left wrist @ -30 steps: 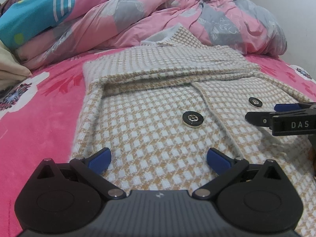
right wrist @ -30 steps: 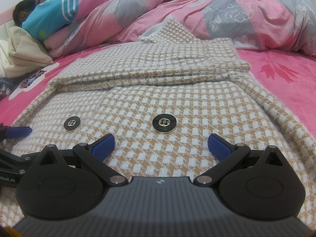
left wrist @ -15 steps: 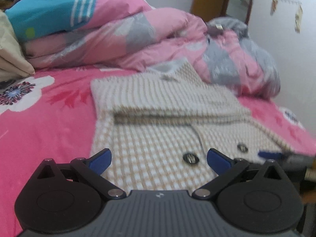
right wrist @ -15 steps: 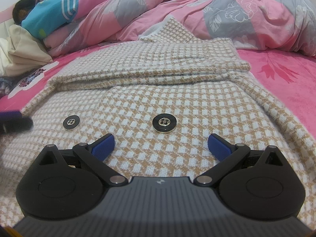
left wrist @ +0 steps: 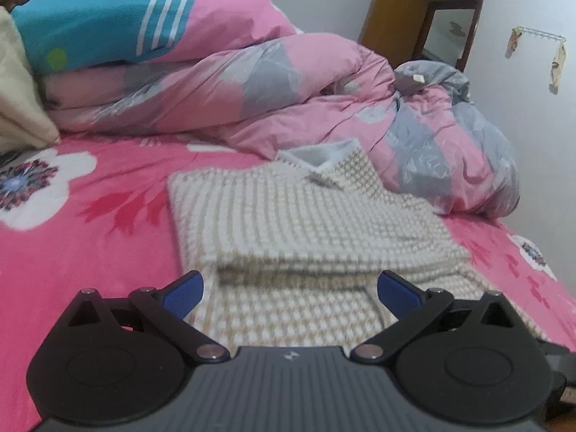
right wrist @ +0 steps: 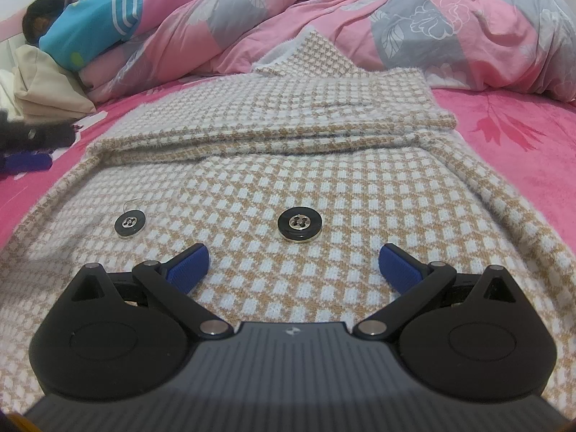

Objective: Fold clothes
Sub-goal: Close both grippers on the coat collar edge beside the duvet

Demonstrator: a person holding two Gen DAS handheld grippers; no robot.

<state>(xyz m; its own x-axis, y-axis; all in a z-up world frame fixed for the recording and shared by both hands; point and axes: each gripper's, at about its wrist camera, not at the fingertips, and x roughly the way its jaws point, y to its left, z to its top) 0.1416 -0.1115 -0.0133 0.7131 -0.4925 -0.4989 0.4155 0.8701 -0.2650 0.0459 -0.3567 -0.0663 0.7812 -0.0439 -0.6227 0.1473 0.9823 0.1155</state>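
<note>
Checked jacket (right wrist: 288,165) lies half-folded on the pink bed (left wrist: 90,252); left tongs (left wrist: 289,289) and right tongs (right wrist: 293,262) both spread wide, gripping nothing.

Left claw (left wrist: 289,293), right claw (right wrist: 293,264): black linkage arms, blue ribbed pads, silver pivot screws, grey ribbed body.

Support surface: a bed (left wrist: 90,252) covered by a bright pink sheet printed with white and red flowers. Lying directly on it: a tan-and-white houndstooth garment (right wrist: 288,165), spread flat with its upper part folded over; a bunched pink-and-grey quilt (left wrist: 280,97) along the far side; a cream pillow (right wrist: 46,90) at the far left, touching the quilt.
</note>
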